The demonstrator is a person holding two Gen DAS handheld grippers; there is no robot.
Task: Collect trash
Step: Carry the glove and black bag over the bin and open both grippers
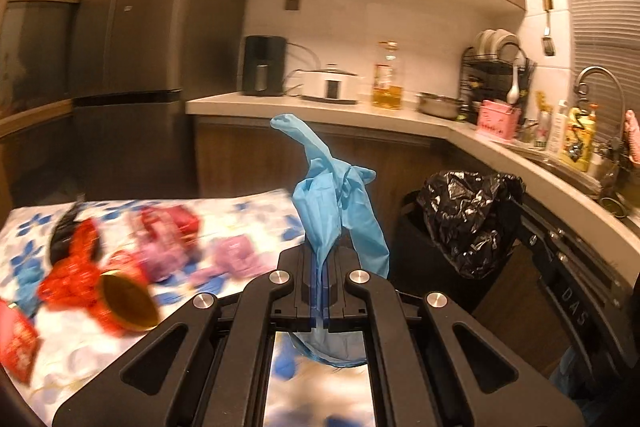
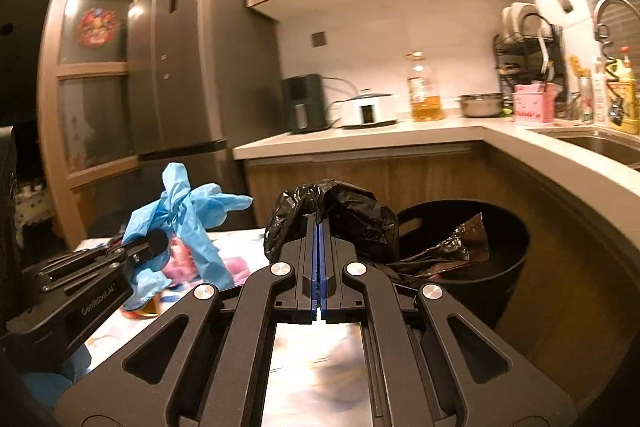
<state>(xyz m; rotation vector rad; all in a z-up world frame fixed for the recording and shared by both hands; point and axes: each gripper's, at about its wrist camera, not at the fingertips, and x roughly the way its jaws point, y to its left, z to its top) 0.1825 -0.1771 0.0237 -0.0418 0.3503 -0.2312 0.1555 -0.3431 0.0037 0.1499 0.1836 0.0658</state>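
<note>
A crumpled blue glove [image 1: 332, 195] sticks up from between the pads of my left gripper [image 1: 320, 255], which is shut on it. In the right wrist view the same glove [image 2: 188, 215] hangs from the left gripper [image 2: 154, 243] at the left, above the table. My right gripper [image 2: 319, 223] is shut on a bunched edge of the black bin bag [image 2: 340, 207]. The bag trails down into the round black bin [image 2: 500, 267] just right of it. In the left wrist view the bag [image 1: 468, 219] rises over the bin [image 1: 408, 239], to the right of the glove.
A table with a blue-flowered cloth [image 1: 248, 211] carries red wrappers [image 1: 72, 279], an open tin can [image 1: 128, 303] and pink packets [image 1: 236, 255]. The L-shaped counter [image 2: 400, 135] with appliances, an oil bottle and a sink stands behind and right of the bin. A tall fridge [image 2: 188, 67] is at the left.
</note>
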